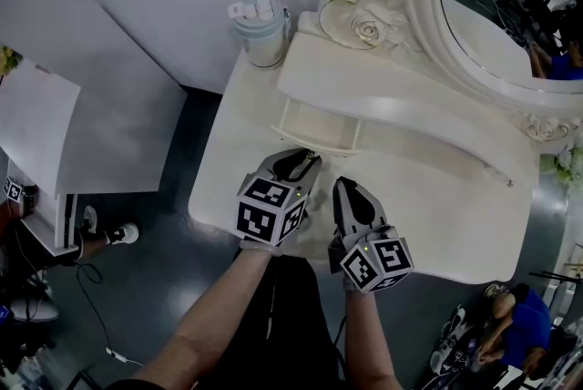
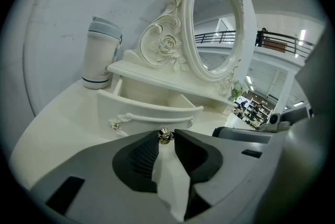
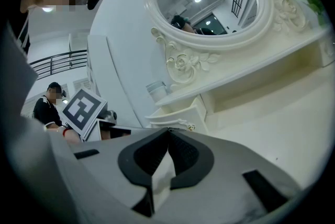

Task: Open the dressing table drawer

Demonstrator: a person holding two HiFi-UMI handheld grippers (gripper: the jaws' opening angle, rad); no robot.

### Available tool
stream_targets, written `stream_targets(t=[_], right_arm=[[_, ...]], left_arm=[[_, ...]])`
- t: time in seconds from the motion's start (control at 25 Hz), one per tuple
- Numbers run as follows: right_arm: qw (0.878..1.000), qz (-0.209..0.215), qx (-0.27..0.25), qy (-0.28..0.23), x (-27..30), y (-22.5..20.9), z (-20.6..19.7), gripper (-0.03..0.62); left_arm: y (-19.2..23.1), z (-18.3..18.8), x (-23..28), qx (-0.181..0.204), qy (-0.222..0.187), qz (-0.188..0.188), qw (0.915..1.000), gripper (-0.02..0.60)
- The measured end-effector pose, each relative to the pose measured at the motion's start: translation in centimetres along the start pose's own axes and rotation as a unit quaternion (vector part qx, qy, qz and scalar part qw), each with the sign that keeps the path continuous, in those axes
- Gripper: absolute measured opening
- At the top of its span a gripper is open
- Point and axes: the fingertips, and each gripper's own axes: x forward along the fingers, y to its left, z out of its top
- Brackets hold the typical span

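2 tools (image 1: 312, 159) (image 1: 339, 185), 1 dressing tbl (image 1: 437, 197) w/ 1 drawer (image 2: 152, 113), 1 knob (image 2: 165, 136), 1 mirror (image 1: 510, 15), 1 cup (image 1: 262, 33)

Both forearms enter from the lower edge of the head view, the left forearm (image 1: 214, 320) slanting in from the left and the right forearm (image 1: 369, 347) running nearly straight up the picture, each ending at a marker cube. The left claw (image 1: 308, 160) points forward and somewhat downward, its dark jaw tips closed upon a small metallic drawer knob (image 2: 165, 136). The right claw (image 1: 342, 188) sits just beside it, slightly farther back, jaw tips brought together with nothing between them.
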Motion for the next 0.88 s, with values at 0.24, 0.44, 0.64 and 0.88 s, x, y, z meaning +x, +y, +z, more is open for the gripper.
stream_targets(t=[0.24, 0.44, 0.64, 0.88], right_arm=[[1.000, 0.000, 0.000, 0.001, -0.2, 0.2, -0.2, 0.005], [1.000, -0.001, 0.001, 0.001, -0.5, 0.4, -0.5, 0.005], [1.000, 0.000, -0.001, -0.002, -0.6, 0.6, -0.5, 0.005], [1.000, 0.003, -0.013, -0.014, -1.0, 1.2, 0.4, 0.005]], left_arm=[[-0.1, -0.2, -0.3, -0.001, 0.000, -0.001, 1.0000, 0.104], [-0.2, -0.2, -0.4, 0.005, -0.008, -0.003, 1.0000, 0.107], [-0.6, 0.2, -1.1, 0.009, -0.036, -0.012, 0.9992, 0.183], [-0.1, 0.3, -2.6, 0.026, -0.051, 0.004, 0.9983, 0.154]])
